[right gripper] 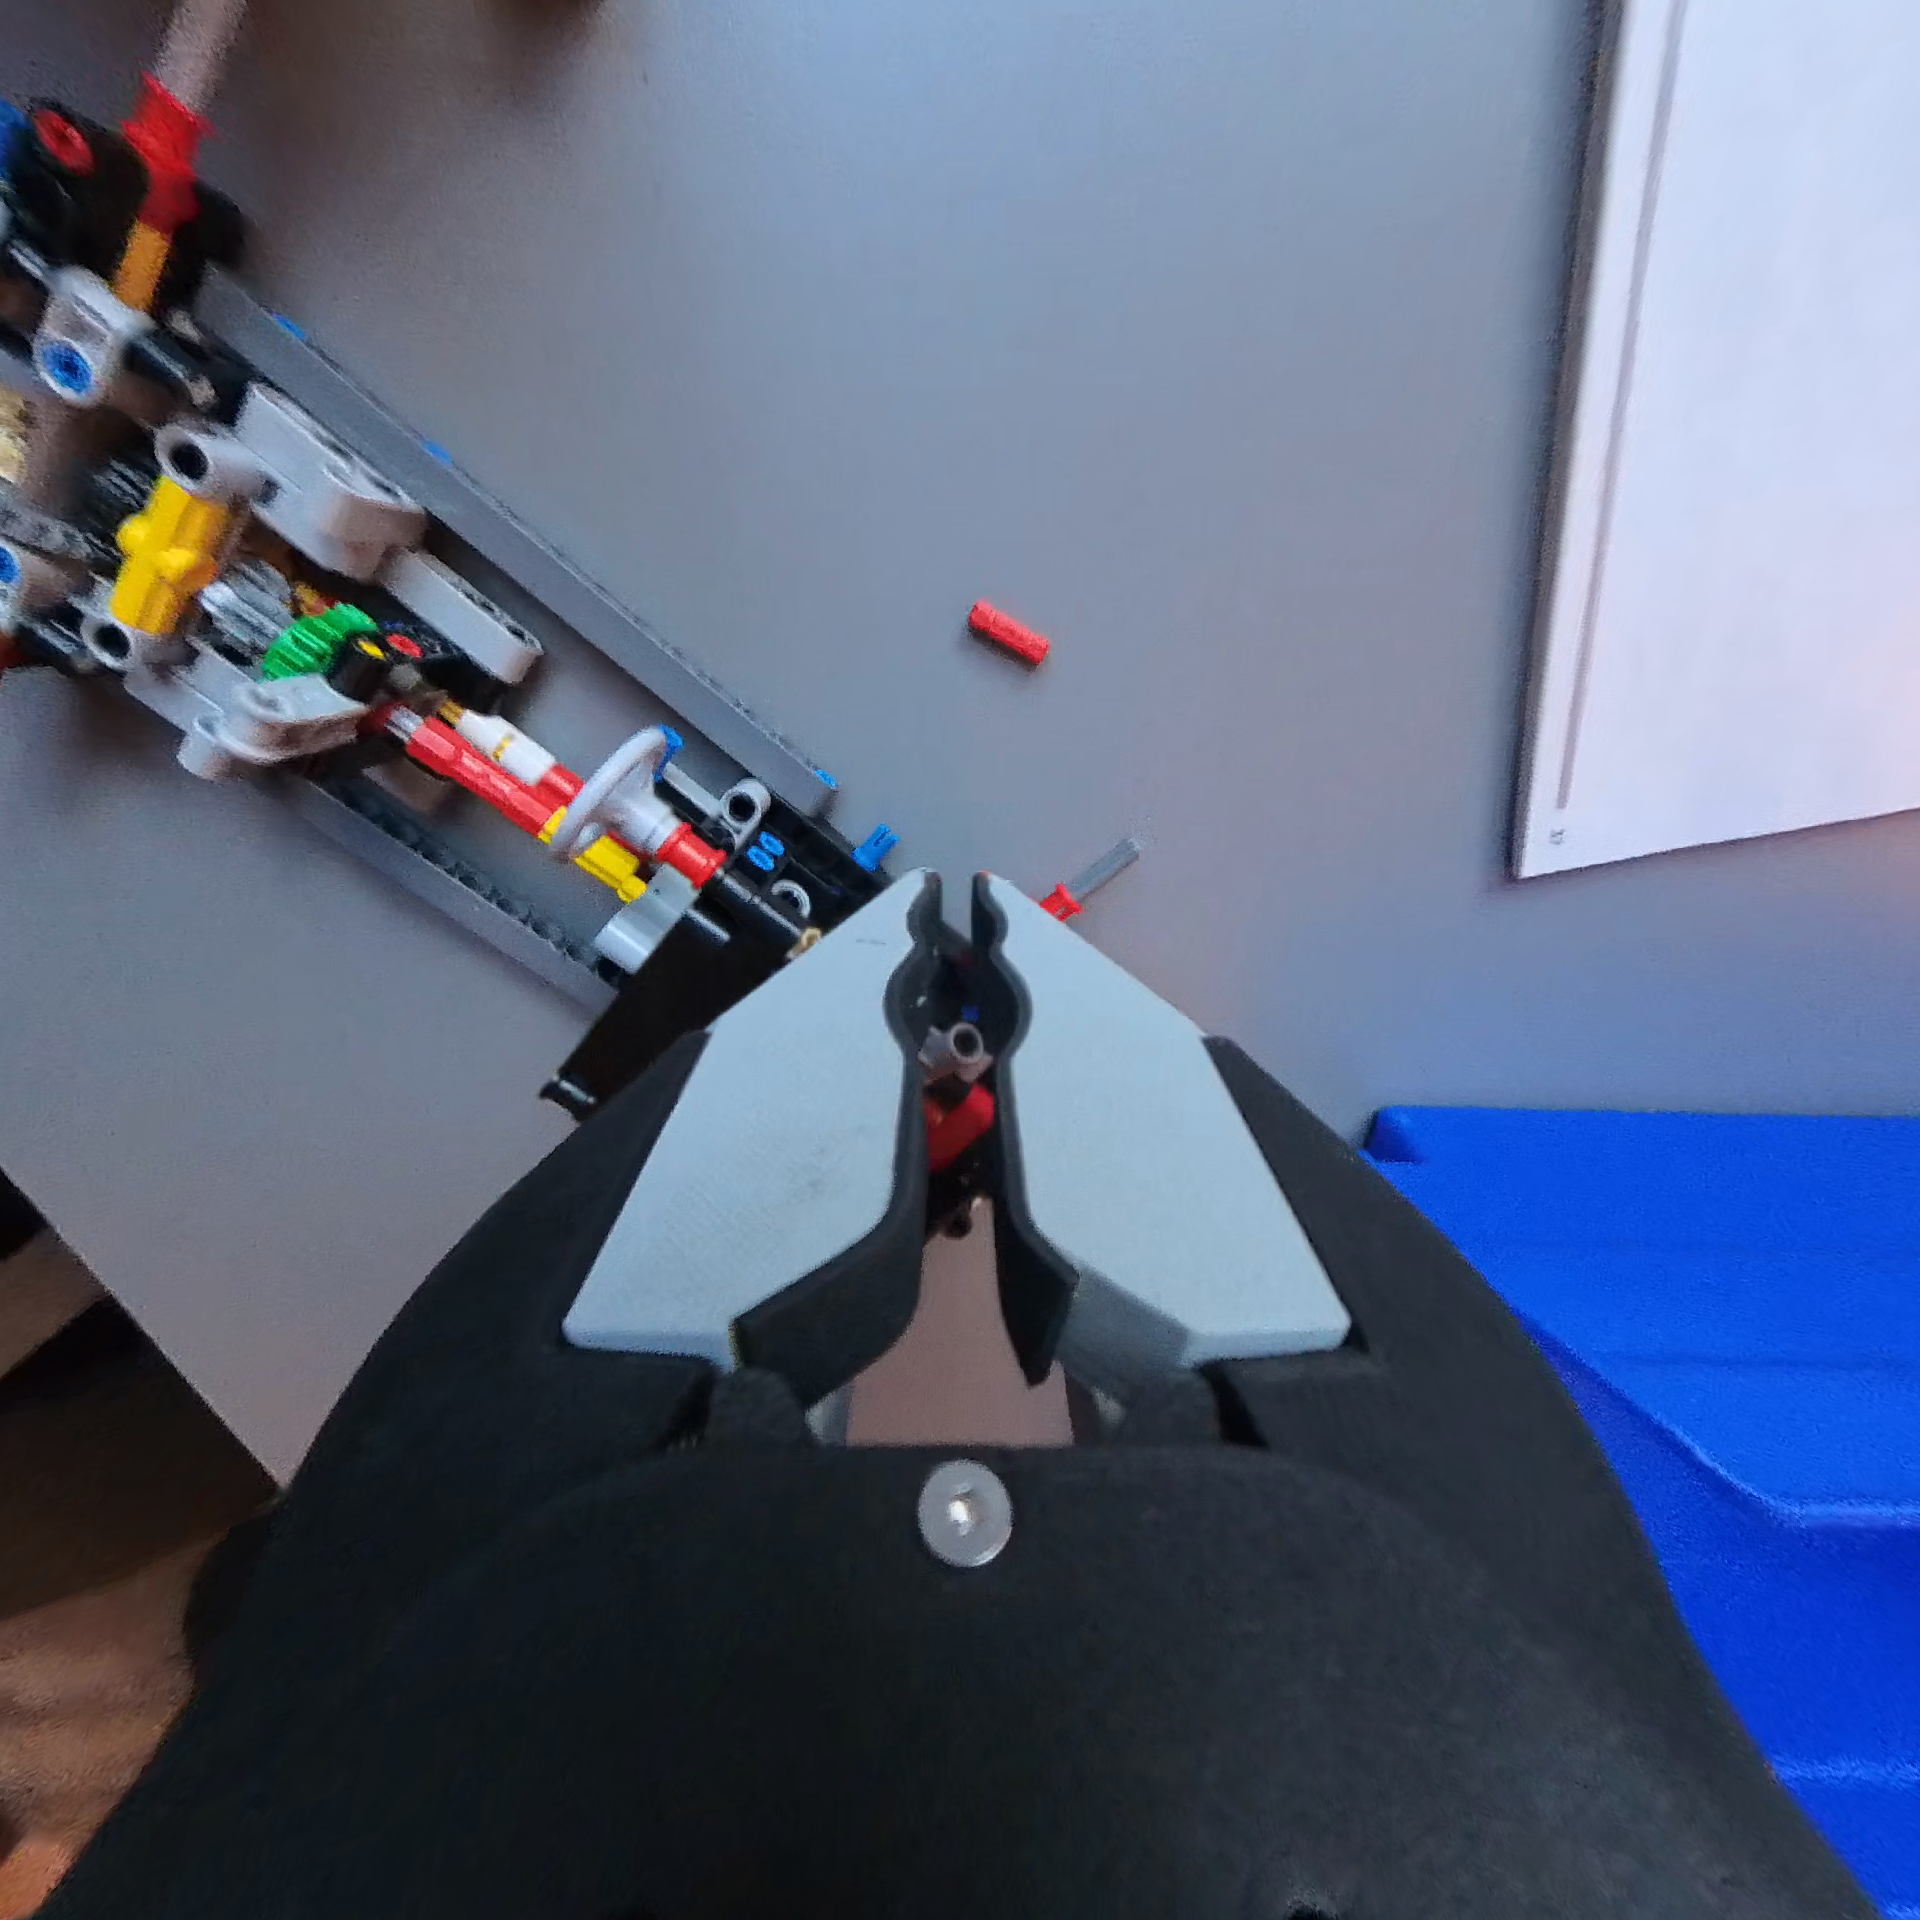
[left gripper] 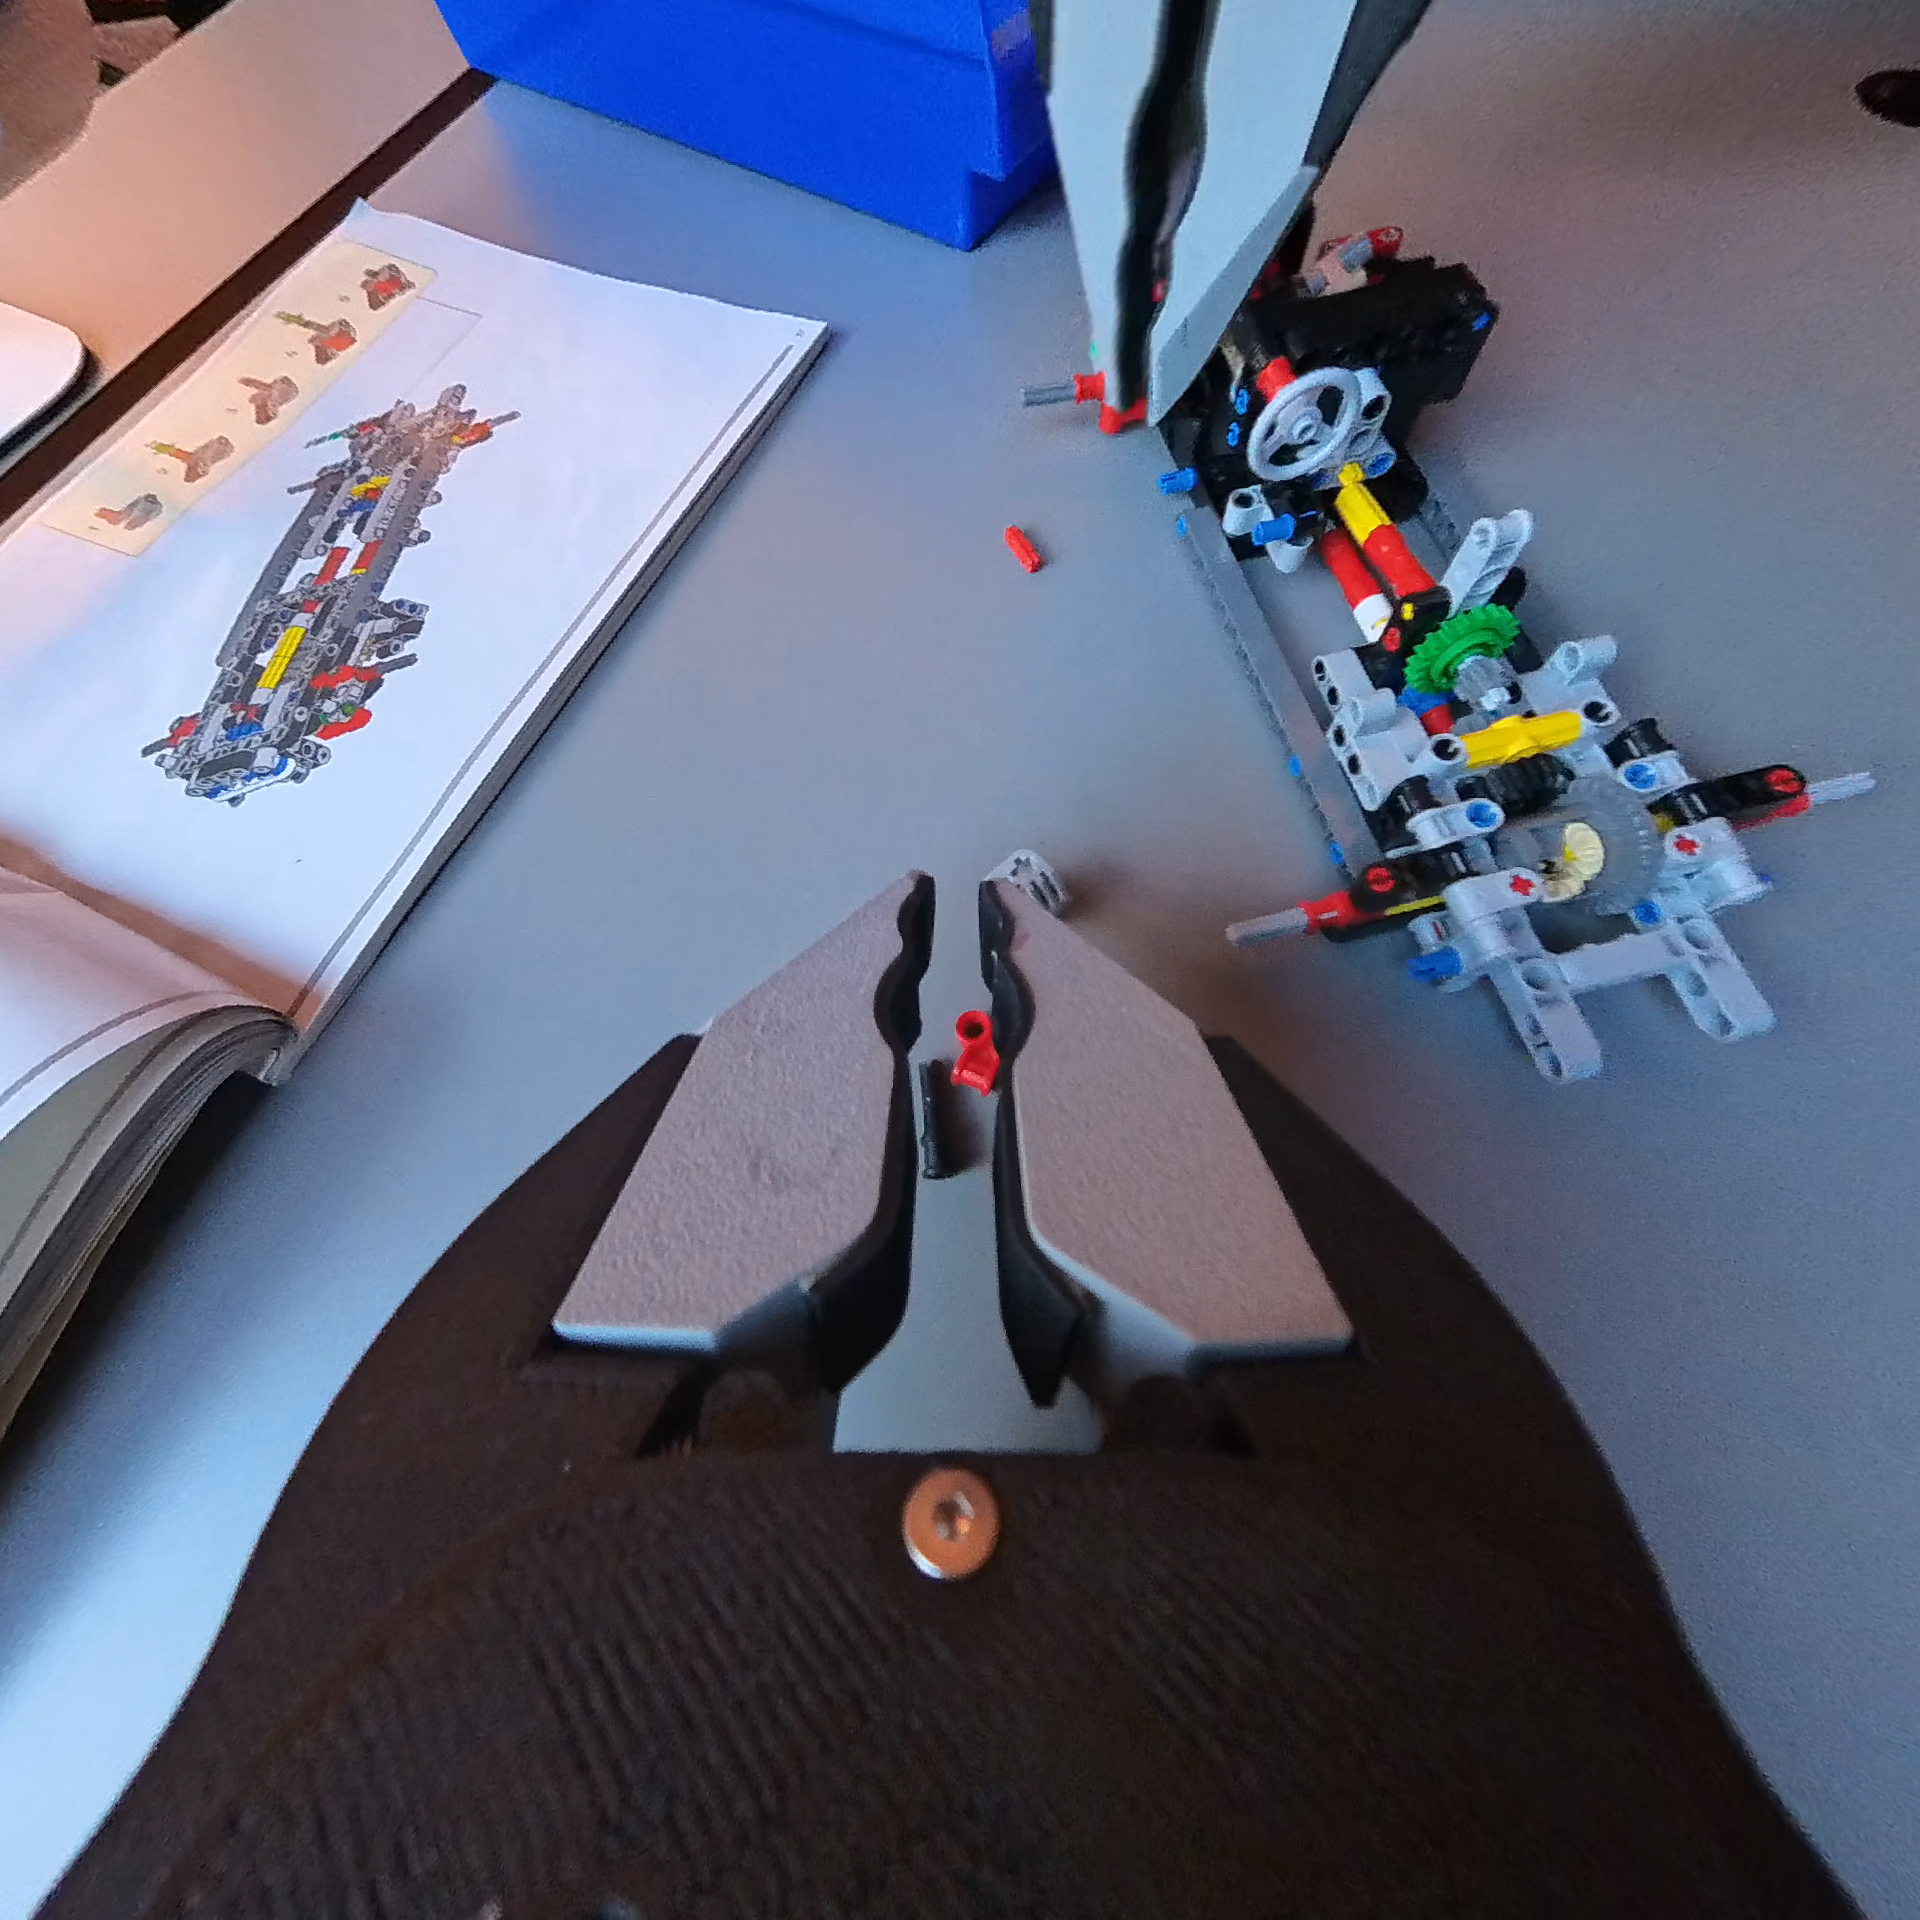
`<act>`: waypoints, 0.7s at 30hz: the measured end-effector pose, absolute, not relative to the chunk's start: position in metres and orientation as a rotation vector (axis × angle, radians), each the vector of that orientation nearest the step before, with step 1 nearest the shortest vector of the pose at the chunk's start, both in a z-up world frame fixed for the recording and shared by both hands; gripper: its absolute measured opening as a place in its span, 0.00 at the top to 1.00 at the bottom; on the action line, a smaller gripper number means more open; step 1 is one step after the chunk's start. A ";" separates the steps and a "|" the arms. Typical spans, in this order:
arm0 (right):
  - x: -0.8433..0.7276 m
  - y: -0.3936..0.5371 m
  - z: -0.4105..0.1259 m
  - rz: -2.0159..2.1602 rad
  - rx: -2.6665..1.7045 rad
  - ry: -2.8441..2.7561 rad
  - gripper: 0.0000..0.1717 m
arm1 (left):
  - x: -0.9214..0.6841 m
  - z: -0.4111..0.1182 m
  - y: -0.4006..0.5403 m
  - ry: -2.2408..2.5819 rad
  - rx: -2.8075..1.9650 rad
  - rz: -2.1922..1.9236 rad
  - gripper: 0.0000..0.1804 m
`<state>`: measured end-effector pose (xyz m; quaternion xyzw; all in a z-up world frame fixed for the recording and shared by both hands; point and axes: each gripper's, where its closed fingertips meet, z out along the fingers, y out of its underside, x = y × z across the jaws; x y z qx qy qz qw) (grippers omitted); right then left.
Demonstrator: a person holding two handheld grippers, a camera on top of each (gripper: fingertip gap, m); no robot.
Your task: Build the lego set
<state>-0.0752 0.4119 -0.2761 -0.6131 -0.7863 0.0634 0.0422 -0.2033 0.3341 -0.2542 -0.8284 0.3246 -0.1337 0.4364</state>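
Observation:
The long lego chassis model [left gripper: 1455,665] lies on the grey table [left gripper: 831,727] at the right; it also shows in the right wrist view [right gripper: 312,582]. My left gripper [left gripper: 956,888] hovers low with its fingers slightly apart. A small red connector [left gripper: 975,1049] and a black pin [left gripper: 932,1117] show in the gap, the red one beside the right pad and clear of the left pad. A light grey piece [left gripper: 1034,878] lies just past the tip. My right gripper [right gripper: 956,883] is shut at the model's far end beside a red bush on a grey axle [right gripper: 1086,883]. It also shows in the left wrist view [left gripper: 1138,410]. Model parts show behind its pads.
An open instruction booklet [left gripper: 416,582] lies at the left, and also shows in the right wrist view [right gripper: 1766,416]. A blue bin [left gripper: 790,114] stands at the back, beside my right gripper [right gripper: 1683,1351]. A loose red pin [left gripper: 1023,548] lies on the table between booklet and model. Left tips to right tips: about 15 cm. To reach the loose red pin [left gripper: 1023,548] in a straight line is about 5 cm for my right fingers, about 12 cm for my left. It turns up in the right wrist view [right gripper: 1006,635] as well.

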 end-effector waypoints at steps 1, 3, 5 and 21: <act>-0.083 0.411 -0.272 0.244 -1.861 -2.376 0.97 | -0.203 -0.253 0.334 0.808 -2.058 -0.333 0.97; -0.105 0.412 -0.264 0.325 -1.774 -2.331 0.95 | -0.201 -0.252 0.333 0.812 -2.050 -0.333 0.97; -0.113 0.408 -0.268 0.316 -1.642 -2.419 0.93 | -0.201 -0.253 0.333 0.820 -2.052 -0.325 0.96; -0.121 0.407 -0.291 0.228 -1.143 -2.769 1.00 | -0.195 -0.255 0.335 0.799 -2.067 -0.378 0.95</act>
